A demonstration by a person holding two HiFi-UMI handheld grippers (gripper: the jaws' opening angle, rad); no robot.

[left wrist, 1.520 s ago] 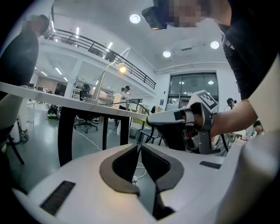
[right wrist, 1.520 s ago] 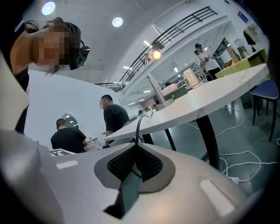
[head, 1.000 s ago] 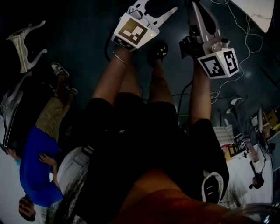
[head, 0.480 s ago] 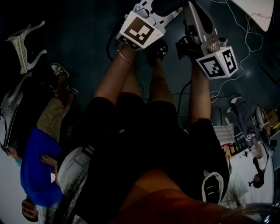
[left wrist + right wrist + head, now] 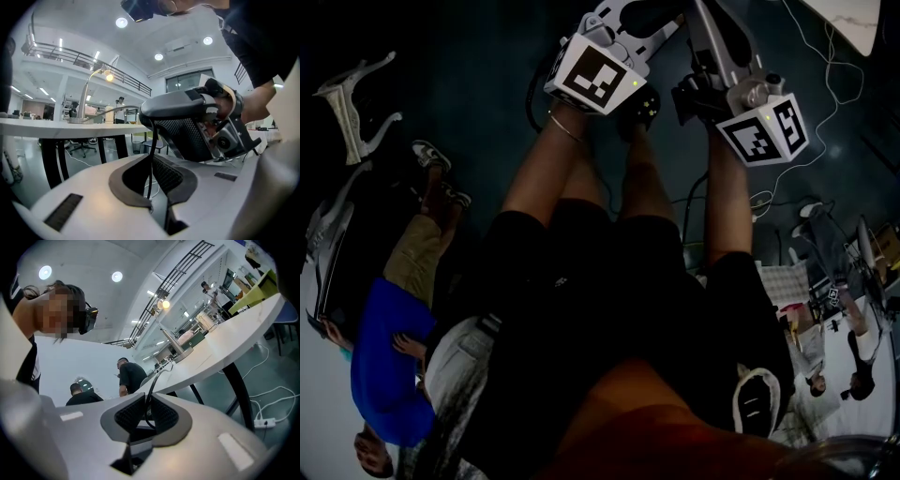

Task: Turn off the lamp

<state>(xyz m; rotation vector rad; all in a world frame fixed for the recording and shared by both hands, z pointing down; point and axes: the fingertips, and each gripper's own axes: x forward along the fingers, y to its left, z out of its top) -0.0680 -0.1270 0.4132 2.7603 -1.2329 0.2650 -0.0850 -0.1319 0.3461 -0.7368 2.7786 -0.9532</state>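
Observation:
The lamp (image 5: pixel 93 89) stands lit on a white table (image 5: pixel 42 127) at the left of the left gripper view. In the right gripper view the lamp (image 5: pixel 174 341) glows far off on the same table (image 5: pixel 234 329). A thin black cord (image 5: pixel 151 150) drops into my left gripper (image 5: pixel 151 187), whose jaws are shut on it. That cord runs up to my right gripper (image 5: pixel 197 126), close above it. The cord (image 5: pixel 151 392) also passes between the pads of my right gripper (image 5: pixel 146 416), which is shut on it. Both grippers (image 5: pixel 656 19) (image 5: pixel 712 23) show side by side at the top of the head view.
Two people (image 5: pixel 131 376) stand beyond the table in the right gripper view. A power strip (image 5: pixel 265 423) and white cables lie on the floor under the table. An office chair (image 5: pixel 84 143) stands under the table. A bystander in blue (image 5: pixel 384 366) is at the head view's left.
My left gripper has rolled a little and edged right towards the right one. The right gripper has kept still. Bystanders at the head view's right edge have shifted.

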